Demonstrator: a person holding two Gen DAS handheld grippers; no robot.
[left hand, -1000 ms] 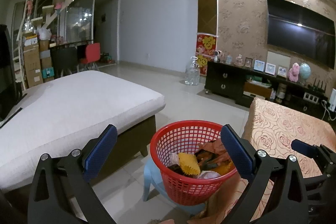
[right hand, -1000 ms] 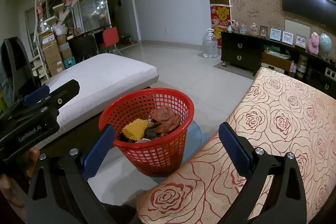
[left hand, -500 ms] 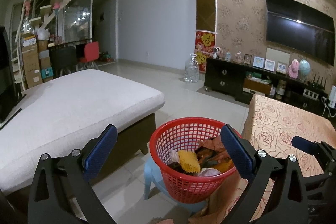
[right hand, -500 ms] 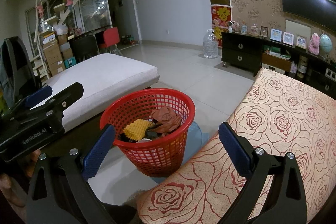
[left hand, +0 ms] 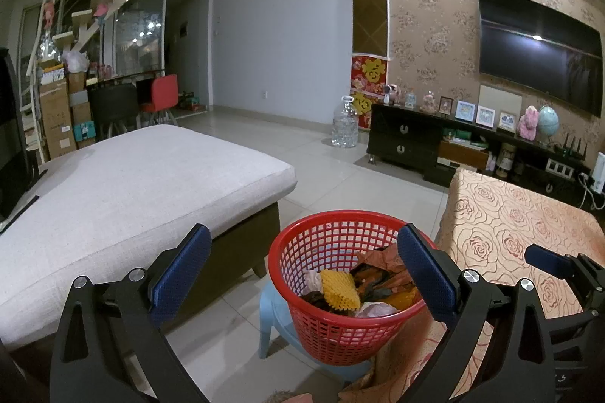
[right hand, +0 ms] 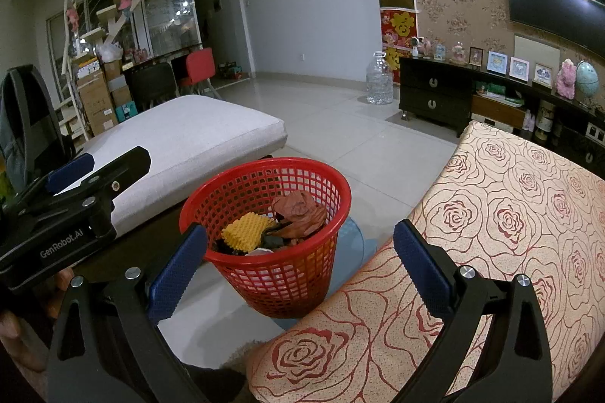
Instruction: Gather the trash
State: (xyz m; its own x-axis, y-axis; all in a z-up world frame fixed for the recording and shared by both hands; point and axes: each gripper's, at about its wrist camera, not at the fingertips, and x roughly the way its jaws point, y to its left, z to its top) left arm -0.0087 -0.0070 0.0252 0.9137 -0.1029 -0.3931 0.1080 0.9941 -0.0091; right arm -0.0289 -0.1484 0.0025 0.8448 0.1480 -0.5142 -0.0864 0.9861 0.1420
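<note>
A red mesh basket stands on a light blue stool between the sofa and the table. It holds trash: a yellow foam net, brown crumpled paper and dark scraps. My left gripper is open and empty, above and just behind the basket. It also shows in the right wrist view at the left. My right gripper is open and empty, over the table's near corner. Its tip shows in the left wrist view.
A table with a rose-patterned cloth lies to the right. A grey-cushioned sofa lies to the left. A black TV cabinet, a water jug and tiled floor lie beyond.
Both grippers have drifted slightly; the basket sits a touch lower and nearer in the left wrist view. Both stay open and empty.
</note>
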